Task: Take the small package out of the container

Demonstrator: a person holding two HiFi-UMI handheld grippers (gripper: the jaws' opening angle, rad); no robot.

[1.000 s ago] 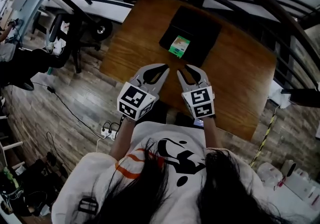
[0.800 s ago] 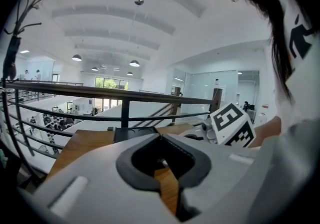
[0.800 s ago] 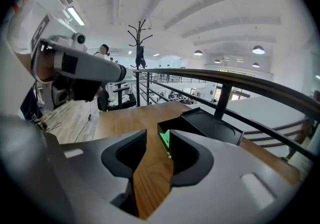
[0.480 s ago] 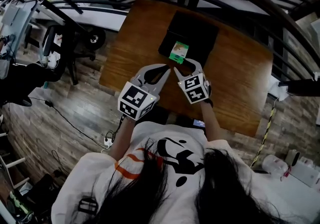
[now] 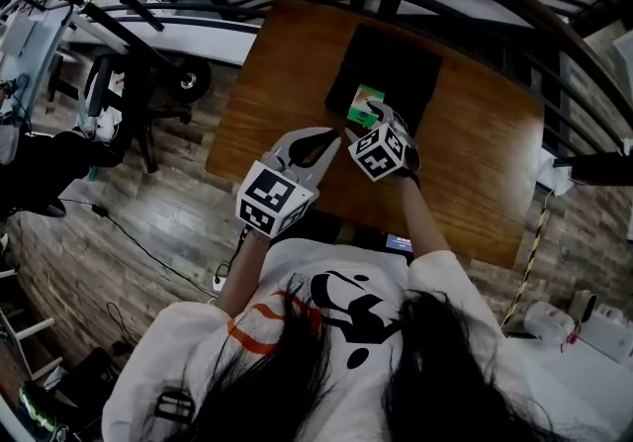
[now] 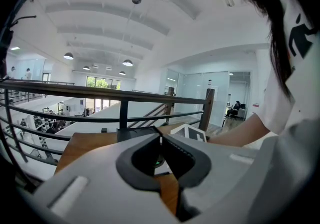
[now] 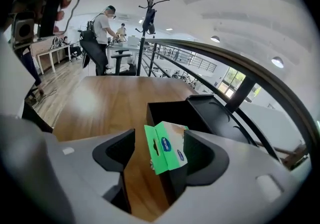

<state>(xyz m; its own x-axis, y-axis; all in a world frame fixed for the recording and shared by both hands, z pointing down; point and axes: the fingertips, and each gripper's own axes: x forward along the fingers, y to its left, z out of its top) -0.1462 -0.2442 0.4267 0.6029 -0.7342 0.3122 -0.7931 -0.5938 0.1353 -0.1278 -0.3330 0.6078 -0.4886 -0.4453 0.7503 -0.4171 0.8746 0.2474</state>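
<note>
Pinch likely light, crushable package (image 7: 168,149) in container (image 7: 212,113) gently across flat sides with right tool (image 7: 160,140), just opened wide around it.

Dark railing (image 6: 110,94) is curving past the wooden table (image 5: 287,84), plank floor (image 5: 148,213) is stretching out below, ceiling lamps (image 6: 127,62) are glowing overhead, a coat stand (image 7: 149,0) is standing beyond.

Head view dim, dark-cornered; gripper views bright under ceiling lamps (image 6: 128,62), edges fisheye-bent.
</note>
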